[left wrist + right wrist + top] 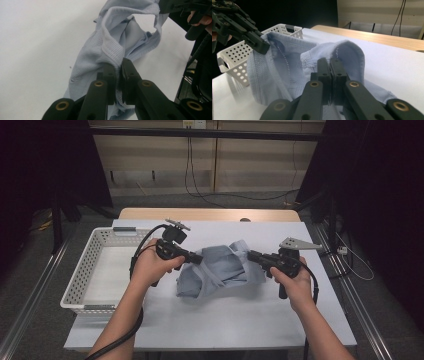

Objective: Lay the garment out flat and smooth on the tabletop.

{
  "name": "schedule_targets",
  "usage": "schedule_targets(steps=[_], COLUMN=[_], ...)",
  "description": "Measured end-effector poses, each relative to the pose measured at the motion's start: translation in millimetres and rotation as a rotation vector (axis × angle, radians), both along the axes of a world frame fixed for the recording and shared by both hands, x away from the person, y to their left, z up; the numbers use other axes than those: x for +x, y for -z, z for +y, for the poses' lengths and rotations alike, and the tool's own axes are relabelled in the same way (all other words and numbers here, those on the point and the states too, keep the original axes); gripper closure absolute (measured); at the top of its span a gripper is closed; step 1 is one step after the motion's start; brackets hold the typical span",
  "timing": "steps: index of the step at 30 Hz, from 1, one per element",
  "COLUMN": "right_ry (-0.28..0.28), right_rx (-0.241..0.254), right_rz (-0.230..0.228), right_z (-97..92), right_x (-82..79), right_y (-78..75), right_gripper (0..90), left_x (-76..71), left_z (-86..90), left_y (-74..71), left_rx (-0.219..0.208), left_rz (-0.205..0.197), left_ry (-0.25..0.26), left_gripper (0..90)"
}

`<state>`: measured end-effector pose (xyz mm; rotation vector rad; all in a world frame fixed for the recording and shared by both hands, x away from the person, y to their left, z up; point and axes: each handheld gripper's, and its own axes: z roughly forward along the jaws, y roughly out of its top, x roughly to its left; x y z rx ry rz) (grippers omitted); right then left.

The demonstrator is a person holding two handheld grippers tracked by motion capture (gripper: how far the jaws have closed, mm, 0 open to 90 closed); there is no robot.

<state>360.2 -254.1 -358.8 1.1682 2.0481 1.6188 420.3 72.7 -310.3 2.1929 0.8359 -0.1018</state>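
A pale blue knitted garment (220, 268) lies bunched in the middle of the white table (225, 320), partly lifted at both sides. My left gripper (199, 258) is shut on the garment's left edge; in the left gripper view its jaws pinch a ribbed hem (113, 53). My right gripper (251, 254) is shut on the garment's right edge, and the right gripper view shows the ribbed fabric (347, 53) arching up just behind its closed jaws. Between the two grips the cloth (284, 67) hangs in a loose loop.
A white perforated basket (95, 270) stands at the table's left edge, close to my left hand. A wooden strip (210, 214) runs along the table's far side. Cables trail on the floor beyond it.
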Motion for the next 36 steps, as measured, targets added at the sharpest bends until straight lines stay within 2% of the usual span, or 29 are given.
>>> schedule_targets(steps=[2, 6, 11, 13, 16, 18, 19, 20, 22, 23, 24, 25, 26, 27, 28, 29, 31, 33, 36], right_ry=[0.001, 0.009, 0.025, 0.028, 0.037, 0.047, 0.048, 0.063, 0.138, 0.197, 0.230, 0.274, 0.317, 0.329, 0.322, 0.302, 0.271, 0.256, 0.231], right_rx=[0.001, 0.001, 0.023, 0.006, -0.027, -0.032, -0.041, -0.039, 0.001, 0.032, 0.044, 0.007, -0.040, -0.078, -0.080, -0.064, -0.095, -0.125, -0.121], right_rz=[0.002, 0.000, 0.021, 0.024, 0.036, 0.050, 0.056, 0.054, 0.035, -0.003, -0.031, -0.065, -0.055, -0.041, -0.036, -0.031, -0.033, -0.008, 0.010], right_z=[-0.1, -1.6, -3.3, -2.7, -1.4, -0.2, 0.9, 1.5, -0.4, -2.4, -3.1, -1.1, 1.0, 2.4, 2.7, 2.1, 1.8, -0.9, -6.1], right_x=[-0.2, 1.2, 11.4, 19.2, 33.2, 47.1, 52.9, 64.6, 89.2, 102.3, 111.8, 125.1, 130.7, 132.2, 131.5, 127.0, 118.0, 104.9, 84.5], right_y=[-1.3, -5.0, -9.9, -13.7, -16.7, -19.8, -21.7, -27.0, -42.2, -52.3, -59.1, -67.6, -72.5, -75.2, -75.5, -73.5, -65.0, -49.6, -29.9], right_gripper=[88.9, 88.9, 88.9, 88.9, 88.9, 89.1, 89.1, 89.3, 89.1, 86.7, 74.3, 51.1, 36.7, 33.5, 34.9, 31.7, 24.5, 21.7, 20.3], left_x=[0.5, 5.4, 21.8, 31.3, 53.8, 66.4, 77.7, 88.0, 109.0, 116.7, 127.0, 132.2, 134.8, 134.6, 129.9, 124.9, 115.0, 101.7, 84.1], left_z=[0.3, 0.4, 0.8, 1.1, 2.3, 2.1, 2.8, 3.5, 4.0, 5.1, 7.5, 8.1, 6.7, 6.3, 5.8, 5.0, 3.1, -0.5, -6.5], left_y=[-3.1, -7.9, -17.0, -19.2, -21.3, -23.8, -28.1, -32.8, -44.3, -47.5, -49.8, -48.0, -45.6, -43.6, -38.7, -34.1, -24.4, -10.4, 5.3], left_rx=[-0.005, 0.018, 0.029, 0.011, 0.049, 0.034, 0.037, 0.033, 0.024, 0.003, -0.025, -0.027, 0.003, 0.029, 0.040, 0.042, 0.046, 0.048, 0.050], left_rz=[0.000, -0.014, -0.012, 0.001, 0.007, 0.025, 0.014, 0.005, -0.076, -0.091, -0.134, -0.182, -0.173, -0.174, -0.199, -0.200, -0.187, -0.178, -0.147], left_ry=[-0.002, -0.007, -0.012, -0.006, -0.020, -0.025, -0.026, -0.051, -0.124, -0.143, -0.218, -0.270, -0.310, -0.319, -0.300, -0.281, -0.255, -0.234, -0.207], left_gripper=[84.3, 84.3, 84.5, 84.5, 84.7, 85.2, 85.4, 85.6, 85.8, 85.7, 84.1, 67.9, 41.2, 26.1, 27.5, 27.1, 19.6, 19.5, 16.9])
